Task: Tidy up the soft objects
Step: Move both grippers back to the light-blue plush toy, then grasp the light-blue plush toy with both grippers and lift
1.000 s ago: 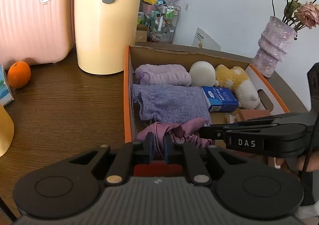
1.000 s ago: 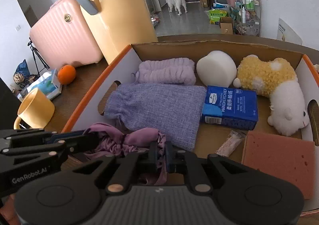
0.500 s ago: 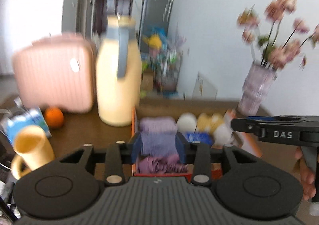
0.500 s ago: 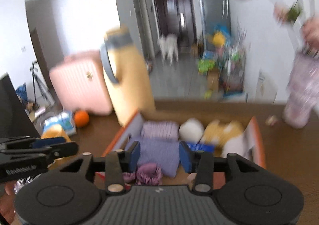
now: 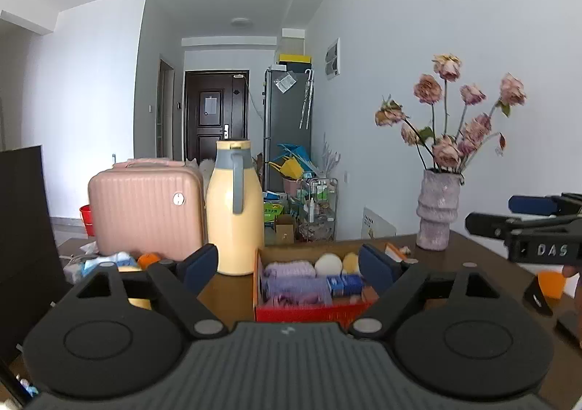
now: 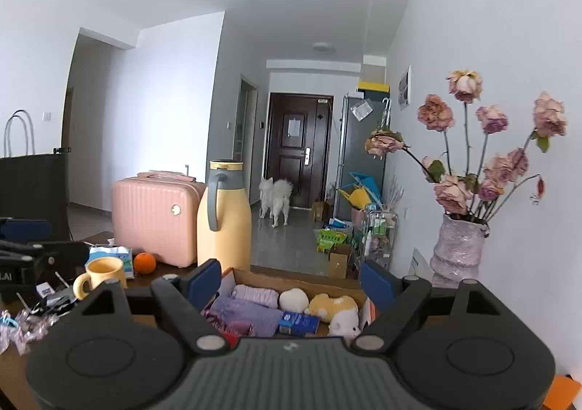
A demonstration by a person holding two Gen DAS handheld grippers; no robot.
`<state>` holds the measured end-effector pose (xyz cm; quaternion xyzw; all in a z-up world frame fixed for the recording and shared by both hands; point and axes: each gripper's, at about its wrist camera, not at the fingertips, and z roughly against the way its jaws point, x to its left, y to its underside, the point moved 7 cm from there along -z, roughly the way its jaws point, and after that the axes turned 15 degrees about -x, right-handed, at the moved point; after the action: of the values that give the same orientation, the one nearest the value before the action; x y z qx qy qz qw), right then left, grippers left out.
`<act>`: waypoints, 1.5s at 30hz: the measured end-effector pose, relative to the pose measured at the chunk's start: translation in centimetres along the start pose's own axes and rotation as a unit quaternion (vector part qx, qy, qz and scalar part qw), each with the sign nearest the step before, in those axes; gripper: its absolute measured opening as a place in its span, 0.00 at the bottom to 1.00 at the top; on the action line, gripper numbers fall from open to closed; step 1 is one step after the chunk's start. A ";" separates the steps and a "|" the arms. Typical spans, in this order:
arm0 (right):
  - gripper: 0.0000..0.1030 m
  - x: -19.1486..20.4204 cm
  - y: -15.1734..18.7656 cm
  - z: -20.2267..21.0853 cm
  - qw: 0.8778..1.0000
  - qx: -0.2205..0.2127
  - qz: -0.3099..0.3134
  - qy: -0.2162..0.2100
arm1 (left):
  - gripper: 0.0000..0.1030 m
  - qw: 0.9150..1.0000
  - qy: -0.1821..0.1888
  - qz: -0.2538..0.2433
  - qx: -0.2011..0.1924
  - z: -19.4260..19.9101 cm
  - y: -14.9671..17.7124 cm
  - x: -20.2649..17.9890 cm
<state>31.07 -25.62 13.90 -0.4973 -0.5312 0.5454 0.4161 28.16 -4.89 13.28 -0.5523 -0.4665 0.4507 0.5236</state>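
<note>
An open cardboard box (image 5: 309, 313) (image 6: 309, 277) with orange edges sits on the brown table. It holds a purple cloth pouch (image 5: 296, 287) (image 6: 247, 313), a folded lilac towel (image 5: 289, 269) (image 6: 254, 295), a mauve scrunchie (image 5: 298, 299), a white round sponge (image 6: 294, 299), a yellow-and-white plush toy (image 6: 336, 308) and a blue tissue pack (image 6: 298, 323). My left gripper (image 5: 289, 268) is open and empty, held back from the box. My right gripper (image 6: 291, 281) is open and empty, above the box's near side.
A tall yellow thermos (image 5: 234, 210) and a pink suitcase (image 5: 145, 208) stand left of the box. A yellow mug (image 6: 100, 273), an orange (image 6: 144, 262) and a tissue pack lie at left. A vase of dried roses (image 6: 460, 253) stands at right. A white dog (image 6: 274, 197) is in the hallway.
Both grippers were shut on the mauve scrunchie in the box; they have let it go, opened wide and pulled up and back from the box.
</note>
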 end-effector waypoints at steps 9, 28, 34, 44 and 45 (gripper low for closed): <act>0.82 1.4 7.4 10.4 0.999 0.013 -0.045 -0.012 | 0.98 0.999 -0.015 0.023 0.037 10.0 7.3 0.6; 0.81 3.8 16.5 16.9 0.992 0.100 -0.079 -0.023 | 0.99 0.992 -0.042 0.044 0.107 15.5 15.1 3.4; 0.74 3.1 17.0 12.1 0.988 0.120 -0.098 -0.026 | 0.99 0.990 -0.040 0.045 0.131 10.4 15.9 3.7; 0.62 3.0 16.1 -2.5 0.978 0.133 -0.136 -0.082 | 0.79 0.986 -0.010 0.090 0.139 -4.3 15.2 4.6; 0.58 3.0 16.4 -4.2 0.975 0.139 -0.146 -0.088 | 0.74 0.984 -0.007 0.096 0.147 -5.8 15.4 4.8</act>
<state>36.00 -23.44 -2.43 -0.3012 -0.5520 0.5888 0.5078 35.31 -1.32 -1.93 -0.5081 -0.3436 0.5663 0.5505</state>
